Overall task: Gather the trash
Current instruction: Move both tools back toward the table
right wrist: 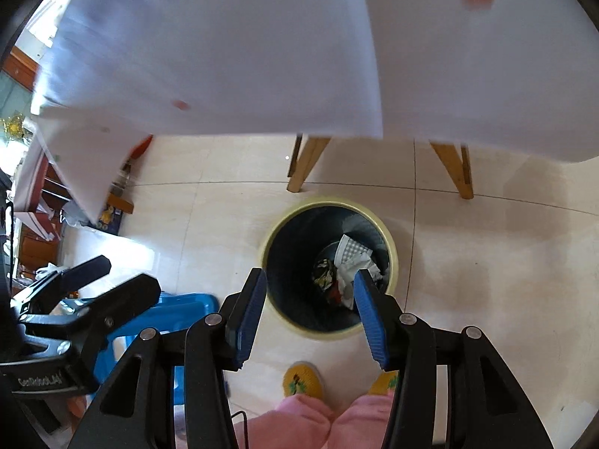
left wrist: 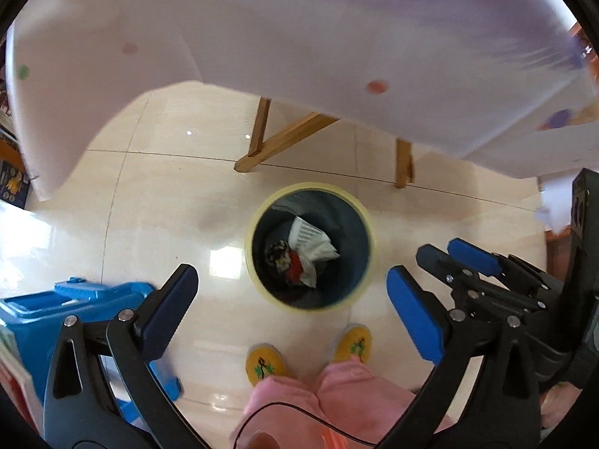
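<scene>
Both claws above the waste bin, seen from the two wrist cameras. The left claw (left wrist: 292, 299) and the right claw (right wrist: 310, 314) were held wide open and empty over the tiled floor (left wrist: 157, 202), each with the cream-rimmed waste bin (left wrist: 368, 224) framed between its blue pads. Crumpled white paper (left wrist: 312, 241) and darker wrappers (left wrist: 279, 256) were seen lying at the bottom of the bin; no loose trash could be found on the visible floor.

The step in hand was judged to be the end of a drop, with nothing gripped. The next move would call for the claws to be raised and turned back toward the desk (left wrist: 337, 37), whose white dotted cloth filled the views from ten to two o'clock and whose top was not shown, so remaining trash could not be told.

Room was limited at twelve o'clock by the hanging cloth edge and the wooden legs (left wrist: 262, 138), and at eight o'clock by a blue plastic stool (left wrist: 33, 310). The person's yellow slippers (left wrist: 264, 364) stood just beside the bin at six o'clock. Open floor lay at three o'clock.
</scene>
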The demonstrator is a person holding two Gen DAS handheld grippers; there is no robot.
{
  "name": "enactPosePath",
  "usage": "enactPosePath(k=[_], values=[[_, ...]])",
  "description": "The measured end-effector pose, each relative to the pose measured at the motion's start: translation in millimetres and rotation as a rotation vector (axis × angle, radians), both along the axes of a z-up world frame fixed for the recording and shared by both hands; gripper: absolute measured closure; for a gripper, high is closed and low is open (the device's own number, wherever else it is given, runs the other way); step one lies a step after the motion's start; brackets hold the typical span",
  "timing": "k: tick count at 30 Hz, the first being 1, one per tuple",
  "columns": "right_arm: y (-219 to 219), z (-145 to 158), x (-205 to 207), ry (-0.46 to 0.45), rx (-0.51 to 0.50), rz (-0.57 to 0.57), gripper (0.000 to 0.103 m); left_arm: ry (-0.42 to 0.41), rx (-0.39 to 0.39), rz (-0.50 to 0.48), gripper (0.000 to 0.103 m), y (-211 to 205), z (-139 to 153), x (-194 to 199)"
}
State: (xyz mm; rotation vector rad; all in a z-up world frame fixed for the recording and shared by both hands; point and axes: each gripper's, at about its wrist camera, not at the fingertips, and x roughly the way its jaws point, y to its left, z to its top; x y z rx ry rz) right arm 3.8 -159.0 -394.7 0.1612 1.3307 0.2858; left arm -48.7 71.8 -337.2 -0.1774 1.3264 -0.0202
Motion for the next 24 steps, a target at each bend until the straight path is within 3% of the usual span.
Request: enactPosePath(k=[6, 11, 18, 21, 24], values=[[-1, 87, -13, -0.025, -0.004, -0.015, 0.053, 0.009, -0.005, -0.002, 0.003, 7, 80, -14], [-2, 168, -31, -0.069, -0.006, -0.035, 0.053, -0.031, 0.006, 0.033, 0.006, 24, 154, -22], [-5, 268, -54, -0.209, -0.020, -0.070, 0.044, -0.111, -0.040, 0.074, 0.009, 46, 248, -31], [-9, 301, -63, -0.262, -0.033, -0.084, 0.043, -0.144, -0.069, 0.068, 0.016, 50, 282, -31], [-13, 334, -69, -0.311, -0.038, -0.108, 0.043, -0.192, -0.080, 0.053, 0.016, 54, 311, -28]])
